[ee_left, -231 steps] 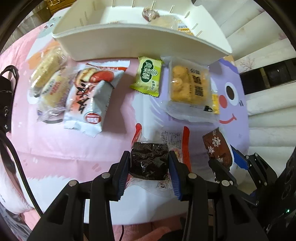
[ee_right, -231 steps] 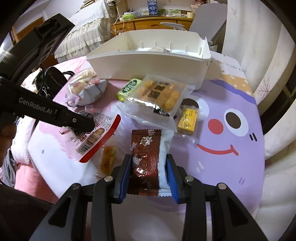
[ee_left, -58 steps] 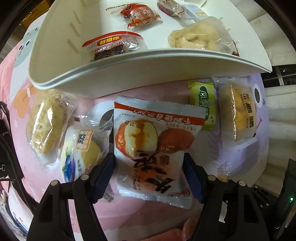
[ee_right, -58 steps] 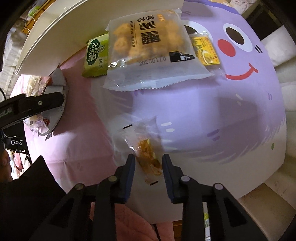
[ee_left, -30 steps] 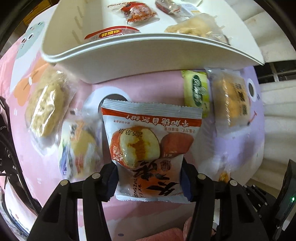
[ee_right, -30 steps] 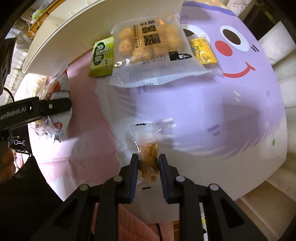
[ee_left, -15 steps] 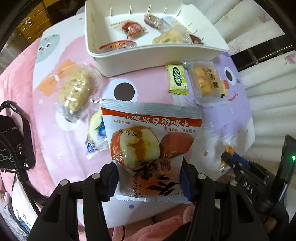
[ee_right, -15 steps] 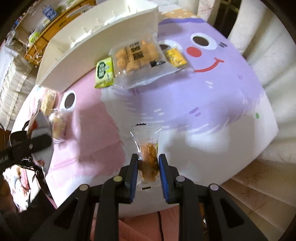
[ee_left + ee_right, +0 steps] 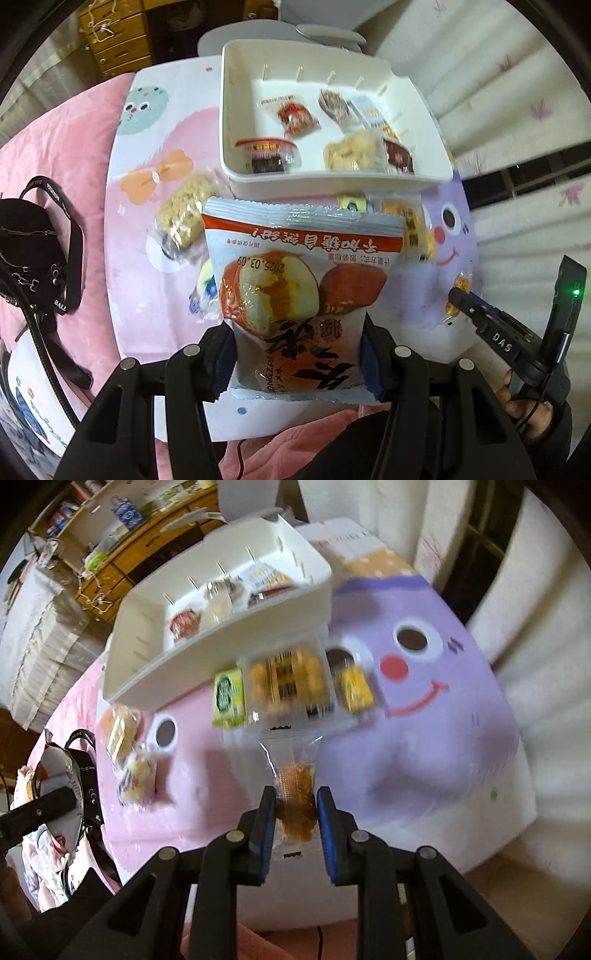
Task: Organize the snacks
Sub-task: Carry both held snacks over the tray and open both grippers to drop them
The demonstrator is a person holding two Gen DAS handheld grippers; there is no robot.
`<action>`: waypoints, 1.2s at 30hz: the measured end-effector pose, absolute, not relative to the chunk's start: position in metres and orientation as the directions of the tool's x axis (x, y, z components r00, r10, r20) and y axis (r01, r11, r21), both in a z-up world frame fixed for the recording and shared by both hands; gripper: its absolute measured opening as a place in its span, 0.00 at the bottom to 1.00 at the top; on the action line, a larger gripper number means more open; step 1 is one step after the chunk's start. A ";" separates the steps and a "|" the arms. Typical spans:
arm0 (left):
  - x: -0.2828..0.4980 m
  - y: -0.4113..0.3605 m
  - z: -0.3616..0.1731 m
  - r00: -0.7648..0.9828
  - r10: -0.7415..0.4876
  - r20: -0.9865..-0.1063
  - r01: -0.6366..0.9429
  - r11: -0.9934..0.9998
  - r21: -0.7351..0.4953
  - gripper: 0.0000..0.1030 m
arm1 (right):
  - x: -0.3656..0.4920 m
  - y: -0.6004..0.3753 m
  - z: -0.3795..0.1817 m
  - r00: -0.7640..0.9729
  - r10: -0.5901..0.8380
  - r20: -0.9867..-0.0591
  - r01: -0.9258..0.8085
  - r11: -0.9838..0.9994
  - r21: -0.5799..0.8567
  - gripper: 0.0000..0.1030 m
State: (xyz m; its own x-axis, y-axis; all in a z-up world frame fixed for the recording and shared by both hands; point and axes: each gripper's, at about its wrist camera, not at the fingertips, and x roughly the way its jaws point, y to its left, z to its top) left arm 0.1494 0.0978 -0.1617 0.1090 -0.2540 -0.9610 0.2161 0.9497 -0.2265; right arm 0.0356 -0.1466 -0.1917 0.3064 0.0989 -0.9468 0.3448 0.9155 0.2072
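**A:** Two packets are up at once. The left gripper (image 9: 299, 363) is clenched on the big bread packet (image 9: 301, 291), pads pressing its lower sides; the right gripper (image 9: 295, 810) is clamped on a small clear-wrapped amber sweet (image 9: 295, 805).

**B:** Where do they go?

**A:** Into the white storage bin (image 9: 334, 181), I judge. It sits ahead of both claws, beyond the packets' top edges, already holding several wrapped snacks. I'd carry each over the near wall before letting go, and set the bread packet in the bare part at the bin's left, clear of the small sweets.

**B:** Anything to mind?

**A:** The bread packet is puffy, so it may slip; hold it firm. The sweet is gripped low, its wrapper tail loose ahead of the jaws.

**B:** And what lies beneath?

**A:** A round table under a pink and purple cartoon cloth (image 9: 443, 716), well below both claws. A green packet (image 9: 229, 696), a clear pack of fried balls (image 9: 286, 681) and a yellow packet (image 9: 356, 688) lie against the bin's near wall. A black bag (image 9: 31, 251) lies far left, wooden drawers (image 9: 120, 40) beyond the bin.
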 end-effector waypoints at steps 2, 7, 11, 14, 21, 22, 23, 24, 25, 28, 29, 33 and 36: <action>0.157 0.092 -0.157 0.123 -0.249 -0.961 0.199 0.955 -0.222 0.53 | 0.050 -0.156 -0.184 0.323 0.109 -0.940 0.321 0.922 0.217 0.21; 0.177 0.078 -0.143 0.170 -0.246 -0.954 0.168 0.962 -0.218 0.53 | 0.081 -0.178 -0.166 0.362 0.113 -0.925 0.254 0.943 0.215 0.21; 0.194 0.069 -0.133 0.208 -0.239 -0.949 0.150 0.966 -0.210 0.53 | 0.104 -0.190 -0.155 0.390 0.128 -0.912 0.206 0.953 0.222 0.21; 0.206 0.062 -0.129 0.231 -0.233 -0.945 0.137 0.969 -0.205 0.53 | 0.121 -0.198 -0.147 0.420 0.146 -0.896 0.170 0.957 0.236 0.21; 0.229 0.046 -0.123 0.289 -0.233 -0.928 0.130 0.971 -0.203 0.54 | 0.150 -0.200 -0.141 0.484 0.172 -0.858 0.090 0.966 0.244 0.21; 0.232 0.044 -0.124 0.298 -0.241 -0.924 0.131 0.969 -0.211 0.54 | 0.153 -0.200 -0.141 0.495 0.172 -0.852 0.080 0.967 0.242 0.21; 0.234 0.043 -0.125 0.306 -0.247 -0.919 0.130 0.967 -0.217 0.54 | 0.155 -0.199 -0.141 0.505 0.176 -0.845 0.068 0.968 0.242 0.21; 0.237 0.041 -0.126 0.318 -0.258 -0.912 0.131 0.965 -0.227 0.54 | 0.157 -0.198 -0.142 0.514 0.183 -0.838 0.055 0.968 0.245 0.21; 0.238 0.040 -0.126 0.328 -0.266 -0.906 0.132 0.963 -0.235 0.54 | 0.160 -0.198 -0.142 0.524 0.193 -0.830 0.043 0.967 0.252 0.21; 0.243 0.038 -0.127 0.368 -0.281 -0.886 0.125 0.960 -0.253 0.54 | 0.168 -0.197 -0.143 0.551 0.220 -0.805 0.014 0.962 0.272 0.21; 0.245 0.037 -0.128 0.373 -0.285 -0.883 0.121 0.958 -0.259 0.54 | 0.169 -0.197 -0.144 0.556 0.226 -0.800 0.009 0.961 0.278 0.21; 0.250 0.034 -0.131 0.399 -0.304 -0.865 0.116 0.953 -0.281 0.56 | 0.175 -0.200 -0.148 0.577 0.248 -0.778 -0.002 0.953 0.302 0.21; 0.251 0.033 -0.134 0.407 -0.284 -0.868 0.079 0.958 -0.276 0.62 | 0.179 -0.203 -0.154 0.566 0.266 -0.780 0.004 0.946 0.325 0.31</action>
State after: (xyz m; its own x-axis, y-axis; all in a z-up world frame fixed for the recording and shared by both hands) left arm 0.2512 0.0331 -0.1340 0.4067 -0.2841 -0.8682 0.0793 0.9578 -0.2763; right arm 0.1794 -0.2032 -0.1544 0.5661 0.2660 -0.7802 0.0037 0.9456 0.3252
